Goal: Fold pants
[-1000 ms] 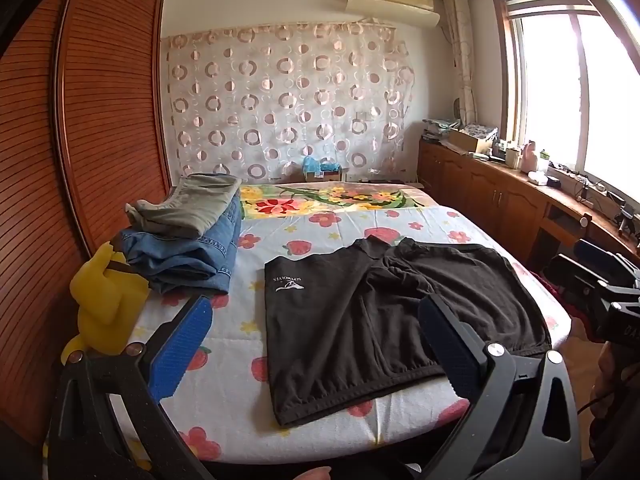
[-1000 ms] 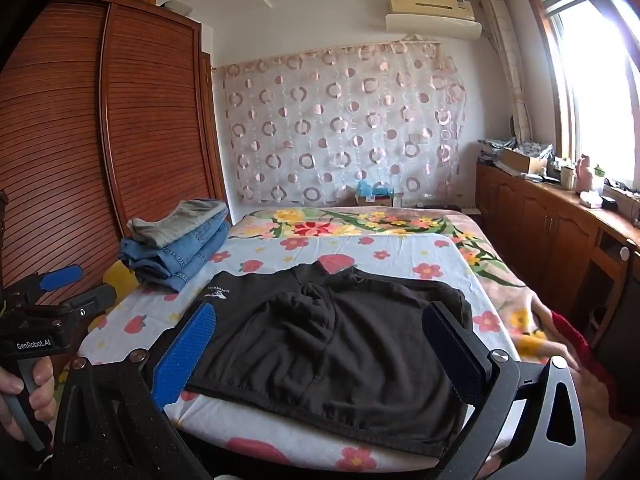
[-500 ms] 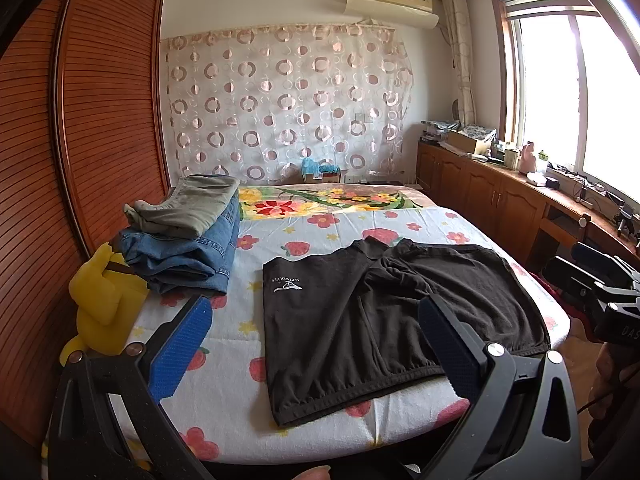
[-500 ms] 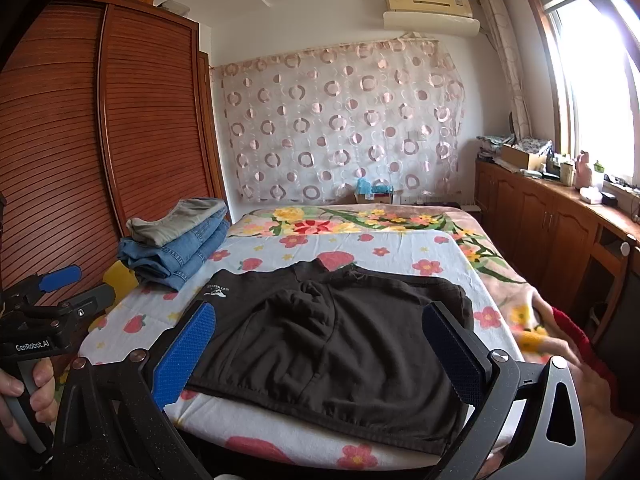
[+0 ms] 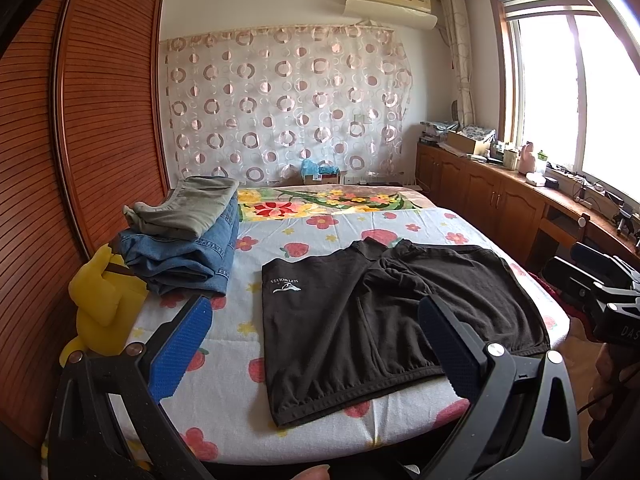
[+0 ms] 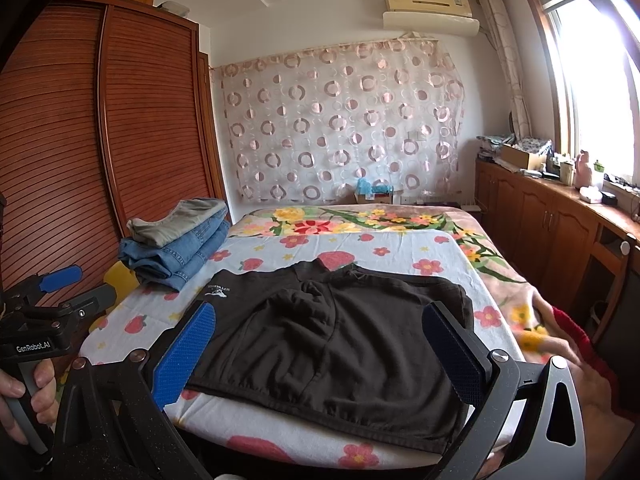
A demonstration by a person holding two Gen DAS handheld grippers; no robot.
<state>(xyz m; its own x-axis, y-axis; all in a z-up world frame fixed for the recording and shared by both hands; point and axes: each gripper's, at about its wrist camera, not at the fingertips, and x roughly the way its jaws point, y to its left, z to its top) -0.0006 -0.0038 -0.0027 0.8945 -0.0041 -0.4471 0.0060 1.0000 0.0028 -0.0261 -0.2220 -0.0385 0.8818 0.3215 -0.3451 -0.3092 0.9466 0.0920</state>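
The black shorts (image 5: 384,312) lie spread flat on the bed (image 5: 240,380), at the near edge of the flowered sheet, with the white logo print toward the stack of folded jeans (image 5: 188,252). That stack sits at the far left side of the shorts, well apart from them, with a yellow plush toy (image 5: 100,312) beside it. The left gripper (image 5: 316,352) hovers in front of the shorts with its blue pads wide apart; it holds nothing and touches nothing. The right gripper (image 6: 320,356) is the same: its fingers are spread wide above the near hem of the shorts, empty, without contact.
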